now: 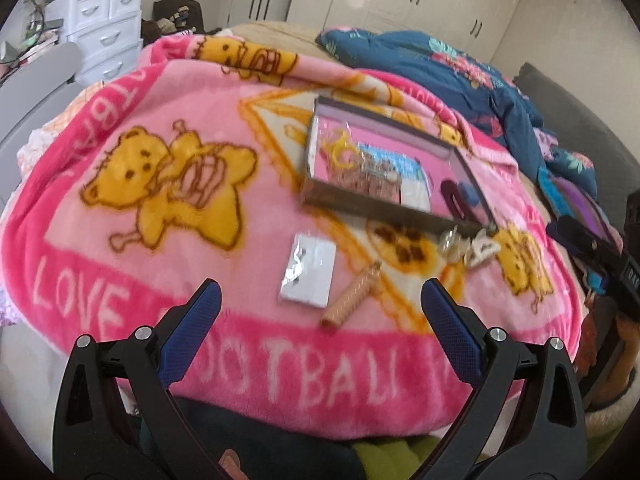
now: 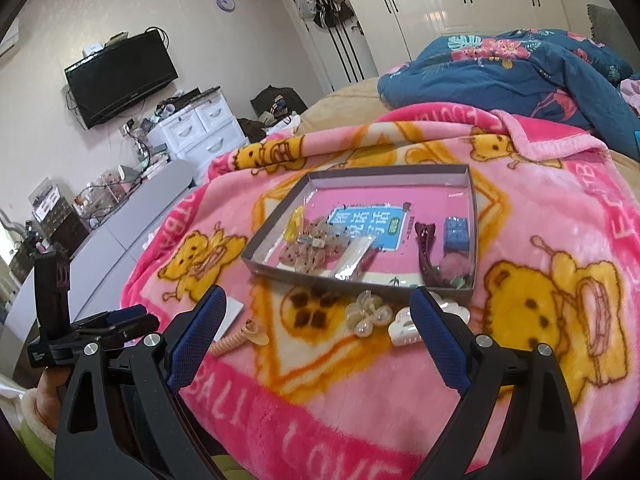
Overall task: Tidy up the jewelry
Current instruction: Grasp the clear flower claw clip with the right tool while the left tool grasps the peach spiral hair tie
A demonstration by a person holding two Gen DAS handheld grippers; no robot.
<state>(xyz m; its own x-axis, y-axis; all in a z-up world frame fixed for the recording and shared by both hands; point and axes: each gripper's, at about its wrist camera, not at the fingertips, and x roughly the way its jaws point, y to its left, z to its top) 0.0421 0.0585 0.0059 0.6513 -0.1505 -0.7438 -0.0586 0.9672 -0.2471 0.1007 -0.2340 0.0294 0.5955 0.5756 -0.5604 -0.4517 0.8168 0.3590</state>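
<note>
Bedroom, bed covered with a pink bear-print blanket (image 1: pixel 132 216); white drawers and wardrobes behind, blue floral quilt at the far side.

Left wrist view: the left claw (image 1: pixel 320 304) hangs above the near edge of the blanket, fingers wide apart, nothing between them. Just ahead lie a white card (image 1: pixel 308 274) and a peach spiral hair tie (image 1: pixel 352 298), side by side, neither touched. Further in sits a shallow grey tray (image 1: pixel 376 204), already holding packets and hair pieces, so it is likely the collecting spot. Clips lie loose by its near right corner. The right claw shows dark at the right edge. View is blurred, small detail unreadable.

Right wrist view: the right claw (image 2: pixel 320 312) is also spread wide and empty, aimed at the loose pieces in front of the tray (image 2: pixel 360 276): a clear flower clip (image 2: pixel 368 314) and a white cloud-shaped claw clip (image 2: pixel 410 326), close together, just off the tray's near edge. The spiral hair tie (image 2: pixel 236 340) and card lie left of them. Inside the tray: bagged items, a blue printed card, a dark red clip, a blue block. Four pieces outside the tray, so sorting looks partly done; each claw seems lined up on its own nearest pair.
</note>
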